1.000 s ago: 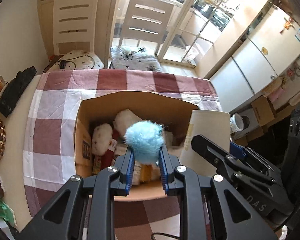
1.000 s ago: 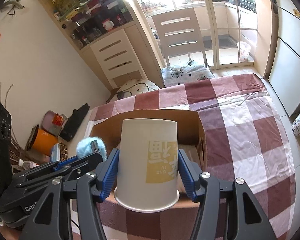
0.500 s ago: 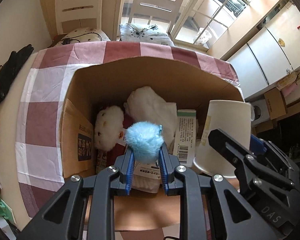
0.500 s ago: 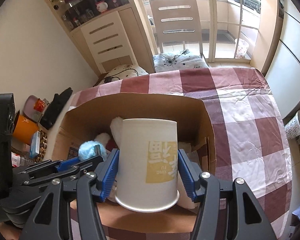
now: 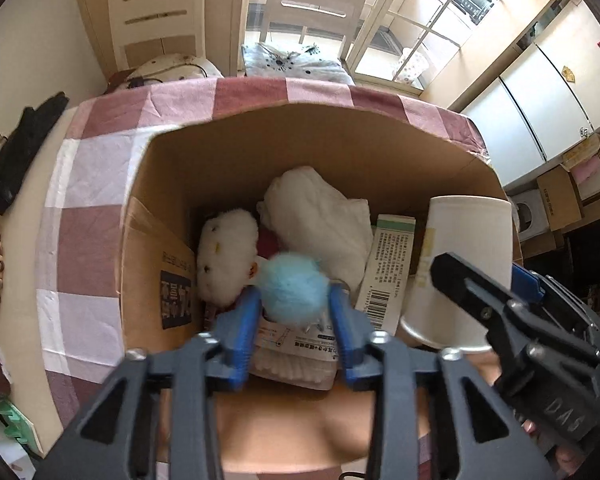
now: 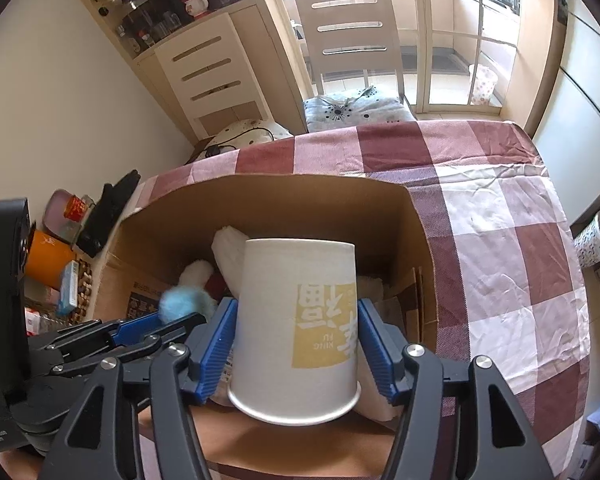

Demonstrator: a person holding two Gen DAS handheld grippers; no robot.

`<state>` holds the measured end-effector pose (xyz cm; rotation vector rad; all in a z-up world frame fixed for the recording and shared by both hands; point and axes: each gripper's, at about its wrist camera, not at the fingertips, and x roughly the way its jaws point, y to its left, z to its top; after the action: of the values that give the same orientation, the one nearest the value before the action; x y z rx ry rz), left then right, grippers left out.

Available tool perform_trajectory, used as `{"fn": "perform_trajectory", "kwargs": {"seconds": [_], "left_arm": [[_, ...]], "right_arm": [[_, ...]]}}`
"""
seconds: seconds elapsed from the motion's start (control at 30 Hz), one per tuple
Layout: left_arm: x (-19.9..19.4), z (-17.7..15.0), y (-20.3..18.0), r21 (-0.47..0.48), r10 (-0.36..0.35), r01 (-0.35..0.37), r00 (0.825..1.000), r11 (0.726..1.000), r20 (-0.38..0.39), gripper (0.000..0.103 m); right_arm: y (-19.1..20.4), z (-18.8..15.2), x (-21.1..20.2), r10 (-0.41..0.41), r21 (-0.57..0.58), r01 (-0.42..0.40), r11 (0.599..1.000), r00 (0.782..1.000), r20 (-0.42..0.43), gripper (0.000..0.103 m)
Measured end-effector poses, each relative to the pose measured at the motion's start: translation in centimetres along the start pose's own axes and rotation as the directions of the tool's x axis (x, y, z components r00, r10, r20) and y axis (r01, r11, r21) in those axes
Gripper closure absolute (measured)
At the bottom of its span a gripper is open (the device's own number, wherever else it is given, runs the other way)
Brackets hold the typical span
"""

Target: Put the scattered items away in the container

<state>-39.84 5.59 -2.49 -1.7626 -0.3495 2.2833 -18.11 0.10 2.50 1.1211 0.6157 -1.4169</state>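
Left gripper [image 5: 294, 314] is hanging over the box [image 5: 300, 148], pointing steeply down. Its jaws are opening; the blue pompom [image 5: 294, 294] is sitting between the pads, which are now standing just clear of its fluff or barely brushing it, so it is no longer being pinched. The pompom is hovering above a pack of cotton swabs [image 5: 296, 356], with a white plush [image 5: 228, 256] to its left and a folded white cloth [image 5: 320, 220] behind.

Further right in the box, a carton [image 5: 386, 268] is leaning against the cup.

Right gripper [image 6: 296, 344] is carrying the paper cup [image 6: 296, 328] upside down, rim toward the camera, over the right half of the box. Its jaws are opening a little too, but both pads are pressing the cup wall, so the cup is held, not released.

Risks, as judged:
- Pompom's metal clasp or fluff is possibly catching on a ribbed pad, so it could lift back out with the gripper.
- The cup is light and tapered; with the grip easing it could slip, tip on the uneven pile and roll against the near wall rather than settle.
- The grippers are working near each other; the left one's outer finger could knock the cup during withdrawal.
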Motion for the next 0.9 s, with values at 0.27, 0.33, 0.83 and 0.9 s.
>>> {"fn": "perform_trajectory", "kwargs": {"seconds": [0.27,0.33,0.83,0.9], "left_arm": [[-4.0,0.1,-0.9,0.035,0.04,-0.044,0.995,0.998,0.086,0.021],[-4.5,0.0,-0.7,0.03,0.048,-0.051,0.995,0.998,0.092,0.02],[-6.4,-1.7,-0.1,-0.004,0.058,-0.058,0.993,0.998,0.099,0.02],[-6.8,-1.8,-0.2,-0.012,0.064,-0.063,0.993,0.998,0.103,0.02]], "right_arm": [[-0.8,1.0,-2.5,0.058,0.056,-0.058,0.997,0.998,-0.001,0.04],[-0.8,1.0,-2.6,0.058,0.053,-0.057,0.997,0.998,-0.01,0.04],[-0.4,0.2,-4.4,0.058,0.05,-0.057,0.997,0.998,-0.014,0.04],[-0.4,0.1,-5.6,0.045,0.052,-0.046,0.998,0.999,0.017,0.04]]}}
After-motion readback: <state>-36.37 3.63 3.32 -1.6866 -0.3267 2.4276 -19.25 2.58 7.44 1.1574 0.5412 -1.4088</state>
